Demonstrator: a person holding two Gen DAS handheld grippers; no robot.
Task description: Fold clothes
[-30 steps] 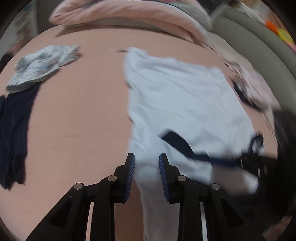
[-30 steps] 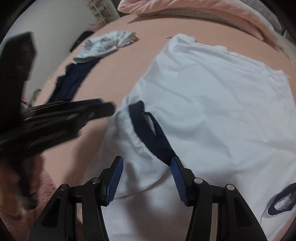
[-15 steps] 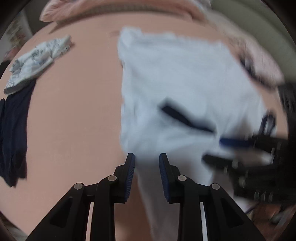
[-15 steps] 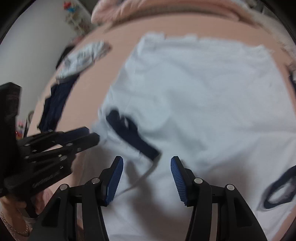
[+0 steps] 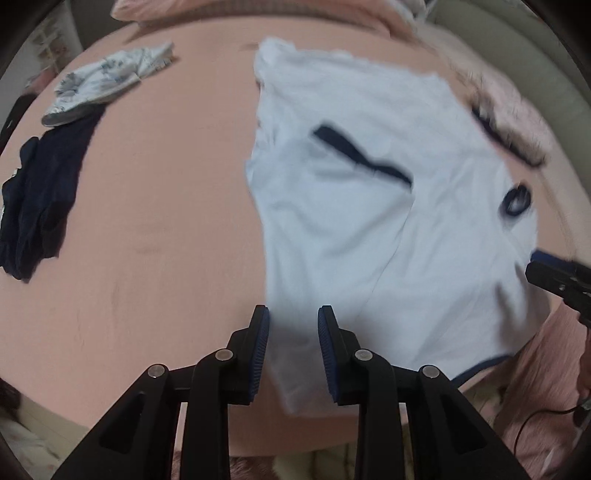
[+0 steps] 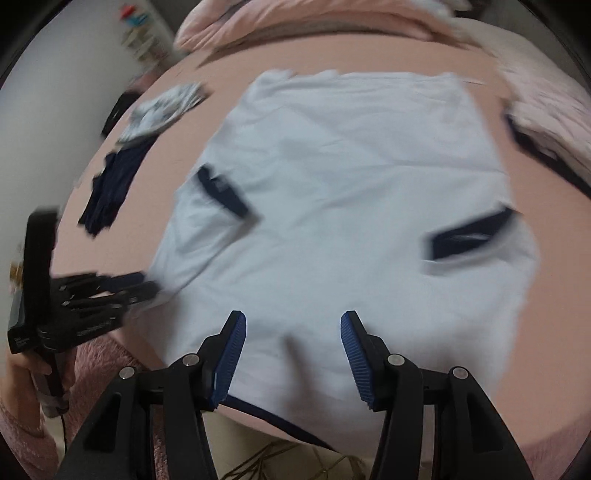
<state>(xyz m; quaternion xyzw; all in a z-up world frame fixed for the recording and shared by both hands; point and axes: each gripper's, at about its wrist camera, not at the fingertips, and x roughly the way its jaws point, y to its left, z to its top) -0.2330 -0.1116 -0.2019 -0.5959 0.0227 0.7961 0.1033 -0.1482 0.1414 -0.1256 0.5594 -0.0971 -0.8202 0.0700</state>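
Note:
A white T-shirt (image 5: 362, 221) with navy trim lies spread on the pink bed sheet (image 5: 166, 221). Both its navy-cuffed sleeves (image 6: 221, 192) are turned in over the body. My left gripper (image 5: 293, 332) is open, hovering over the shirt's near left edge, with cloth showing in the gap below its fingers. It appears again as my left gripper (image 6: 144, 288) beside the shirt's left side. My right gripper (image 6: 293, 332) is open wide above the shirt's near edge, nothing between its fingers. In the left wrist view my right gripper (image 5: 554, 273) enters at the far right.
A floral garment (image 5: 107, 77) and a navy garment (image 5: 40, 195) lie at the left of the bed. Pink pillows (image 5: 258, 11) line the far side. A pink fuzzy garment (image 5: 509, 110) lies to the right. The bed's near edge (image 6: 258, 424) is right below my grippers.
Both views have pulled back towards the near edge of the bed. The right view has swung right, bringing the shirt's second navy cuff into sight. Both grippers stay open.

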